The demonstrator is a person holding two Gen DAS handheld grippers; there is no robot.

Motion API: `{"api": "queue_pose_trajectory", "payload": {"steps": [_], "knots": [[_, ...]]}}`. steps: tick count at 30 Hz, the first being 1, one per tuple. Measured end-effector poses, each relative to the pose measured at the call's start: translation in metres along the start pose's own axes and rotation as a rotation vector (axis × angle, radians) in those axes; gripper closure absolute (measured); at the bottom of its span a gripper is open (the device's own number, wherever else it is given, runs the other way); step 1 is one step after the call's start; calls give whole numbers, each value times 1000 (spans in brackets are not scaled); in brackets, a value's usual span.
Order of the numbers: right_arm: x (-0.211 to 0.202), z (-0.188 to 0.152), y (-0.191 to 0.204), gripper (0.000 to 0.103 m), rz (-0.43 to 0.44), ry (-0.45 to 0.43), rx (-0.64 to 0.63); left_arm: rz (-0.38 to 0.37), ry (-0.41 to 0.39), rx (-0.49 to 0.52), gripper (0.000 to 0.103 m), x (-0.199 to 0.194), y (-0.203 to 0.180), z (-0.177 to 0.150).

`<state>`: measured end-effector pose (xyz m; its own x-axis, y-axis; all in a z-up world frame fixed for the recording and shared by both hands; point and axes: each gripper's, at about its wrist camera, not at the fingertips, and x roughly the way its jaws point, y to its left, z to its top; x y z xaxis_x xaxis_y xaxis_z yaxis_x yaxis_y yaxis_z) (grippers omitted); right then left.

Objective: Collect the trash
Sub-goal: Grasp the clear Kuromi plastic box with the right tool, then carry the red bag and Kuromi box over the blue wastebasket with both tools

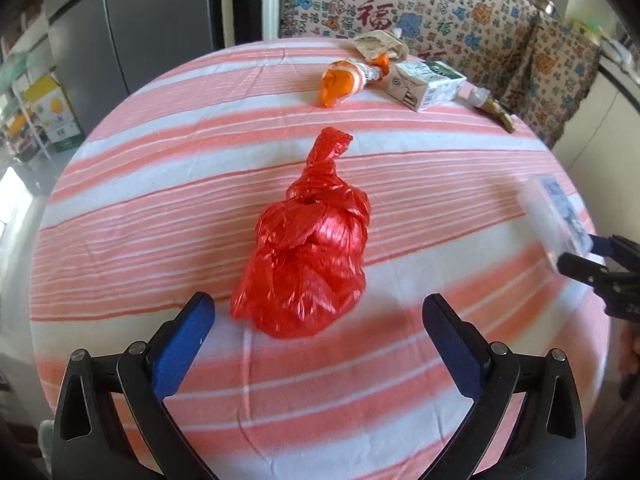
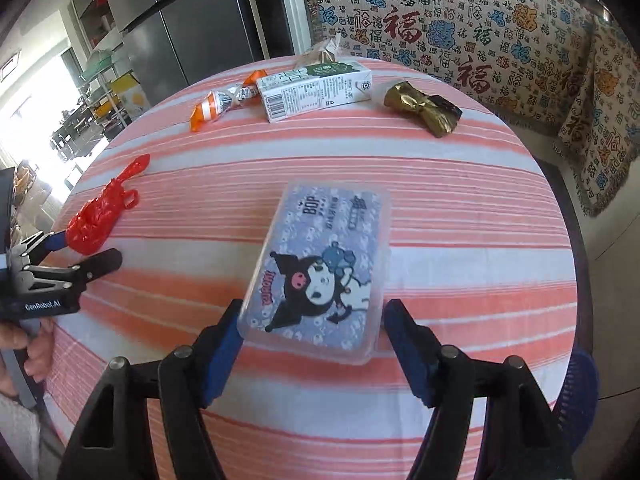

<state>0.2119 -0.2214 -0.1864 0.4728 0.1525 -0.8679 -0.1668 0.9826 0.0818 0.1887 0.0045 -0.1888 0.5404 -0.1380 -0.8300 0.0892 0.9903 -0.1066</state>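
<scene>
Here the left gripper stands spread wide, its blue pads low in the left wrist view at 7 and 5 o'clock, nothing between them. The knotted red plastic bag lies just ahead of the opening at 12 o'clock, its near bulge close to the fingertips but not touching either pad; its twisted tail points away toward the far edge.

The right gripper is also apart, and the near end of a clear flat packet printed with a cartoon figure sits between its blue fingers. The left finger tip lies at the packet's near left corner (contact cannot be told for sure), while the right finger stands just beside the other corner with a sliver of gap. From this camera the red bag appears at 9 o'clock, beside the other tool.

Toward 12 o'clock on the table lie an orange wrapper, a green-and-white carton and a crumpled gold wrapper, with a brownish paper scrap behind the carton.

Everything rests on a round table under a pink-and-white striped cloth. Beyond it at 1 o'clock hangs a patterned throw with red characters; a dark steel refrigerator stands at 11 o'clock.
</scene>
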Motion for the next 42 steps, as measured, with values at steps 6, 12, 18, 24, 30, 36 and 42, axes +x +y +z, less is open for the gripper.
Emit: {"api": "queue_pose_trajectory", "payload": {"steps": [6, 12, 18, 24, 30, 36, 42], "knots": [[-24, 0, -20, 20, 36, 45, 87, -140, -67, 10, 1, -37, 10, -3], [-24, 31, -25, 20, 20, 114, 173, -64, 8, 104, 1, -15, -24, 30], [2, 56, -12, 19, -37, 226, 179, 28, 84, 167, 4, -2, -27, 42], [17, 58, 5, 39, -88, 274, 86, 56, 113, 207, 59, 5, -28, 41], [-17, 46, 8, 40, -75, 206, 24, -36, 51, 115, 61, -18, -30, 37], [-55, 31, -12, 40, -53, 154, 8, -113, -2, 150, 61, -40, -84, 37], [-92, 9, -65, 40, -58, 106, 77, -195, -15, 224, 61, -46, -164, 36]]}}
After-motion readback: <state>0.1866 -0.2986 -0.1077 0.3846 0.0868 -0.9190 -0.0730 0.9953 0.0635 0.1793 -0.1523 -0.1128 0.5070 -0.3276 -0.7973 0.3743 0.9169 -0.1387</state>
